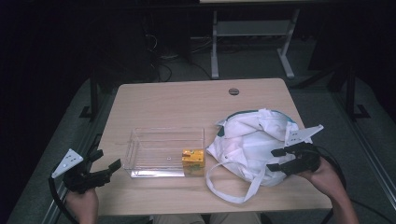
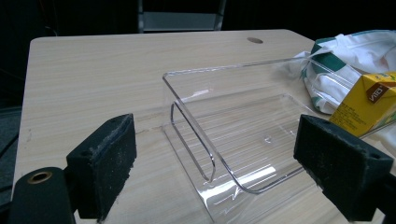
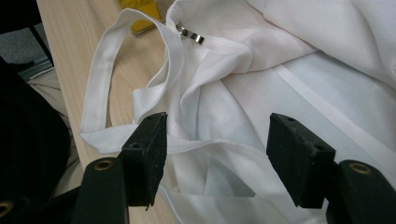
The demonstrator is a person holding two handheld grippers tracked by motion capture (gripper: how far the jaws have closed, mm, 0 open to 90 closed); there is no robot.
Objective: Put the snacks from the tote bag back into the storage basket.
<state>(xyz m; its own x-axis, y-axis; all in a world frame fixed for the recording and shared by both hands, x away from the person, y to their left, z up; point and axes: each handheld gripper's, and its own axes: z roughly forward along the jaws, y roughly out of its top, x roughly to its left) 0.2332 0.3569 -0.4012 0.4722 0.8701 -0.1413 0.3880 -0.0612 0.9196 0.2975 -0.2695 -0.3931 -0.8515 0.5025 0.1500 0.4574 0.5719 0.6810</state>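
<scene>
A clear plastic tray lies on the wooden table, with a yellow drink carton standing in its near right corner. To the right of it lies a crumpled white cloth bag with green trim and a long strap. My left gripper is open, just left of the tray with its jaws pointing at it. My right gripper is open over the bag's right side, cloth between the jaws but not pinched.
A round cable hole sits near the table's far edge. Beyond the table stand a white desk frame and cables on a dark floor. A metal clip shows on the bag.
</scene>
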